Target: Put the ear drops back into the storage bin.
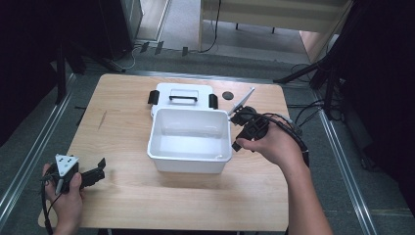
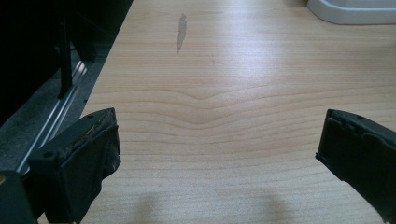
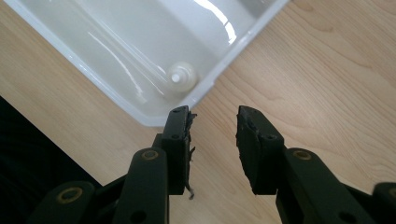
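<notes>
White storage bin (image 1: 190, 139) sits open at table (image 1: 122, 196) centre, lid (image 1: 182, 96) lying flat just beyond at 12 o'clock, so uncovering looks done; right gripper (image 3: 214, 116), jaws apart and empty, hovers at its 3 o'clock rim, left gripper (image 1: 95, 172), jaws wide, idles at 8 o'clock.

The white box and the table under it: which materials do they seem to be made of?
The white box looks like glossy moulded plastic: its inner walls show bright reflections and smooth rounded corners. The table looks like light wood or wood-pattern laminate, with visible grain lines and a soft sheen.
</notes>
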Available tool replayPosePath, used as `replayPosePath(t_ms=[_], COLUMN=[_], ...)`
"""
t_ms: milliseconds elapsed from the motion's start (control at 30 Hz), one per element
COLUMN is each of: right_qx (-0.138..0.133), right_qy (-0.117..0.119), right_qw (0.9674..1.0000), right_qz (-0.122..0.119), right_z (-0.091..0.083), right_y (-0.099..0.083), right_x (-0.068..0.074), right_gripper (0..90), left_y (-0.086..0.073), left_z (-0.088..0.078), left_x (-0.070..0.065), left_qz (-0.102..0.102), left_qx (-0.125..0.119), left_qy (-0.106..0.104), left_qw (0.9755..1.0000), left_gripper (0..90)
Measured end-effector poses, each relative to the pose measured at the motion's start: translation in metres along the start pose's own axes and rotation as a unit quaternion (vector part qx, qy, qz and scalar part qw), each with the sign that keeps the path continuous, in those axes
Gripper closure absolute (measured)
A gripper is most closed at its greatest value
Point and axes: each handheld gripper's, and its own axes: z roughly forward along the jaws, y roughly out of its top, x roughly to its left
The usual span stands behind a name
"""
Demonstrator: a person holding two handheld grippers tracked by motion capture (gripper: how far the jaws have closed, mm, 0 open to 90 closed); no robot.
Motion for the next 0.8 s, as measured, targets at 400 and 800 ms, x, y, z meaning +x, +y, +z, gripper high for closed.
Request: replayPosePath(t_ms=[400,800], right_qx=[0.000,-0.025], right_qy=[-0.002,-0.073], right_qw=[0.9994,0.9960], right_qz=[0.034,0.045], right_z=[-0.002,0.007], right_y=[-0.023,-0.045], right_x=[-0.022,-0.036], right_gripper=[64.4,12.7], left_y=[0.000,0.000], left_z=[0.000,0.000], left_x=[0.000,0.000], left_qz=[0.001,0.001], left_qx=[0.002,0.002], left_qy=[-0.001,-0.001], left_qw=[1.0000,1.0000], left_gripper=[0.0,0.0])
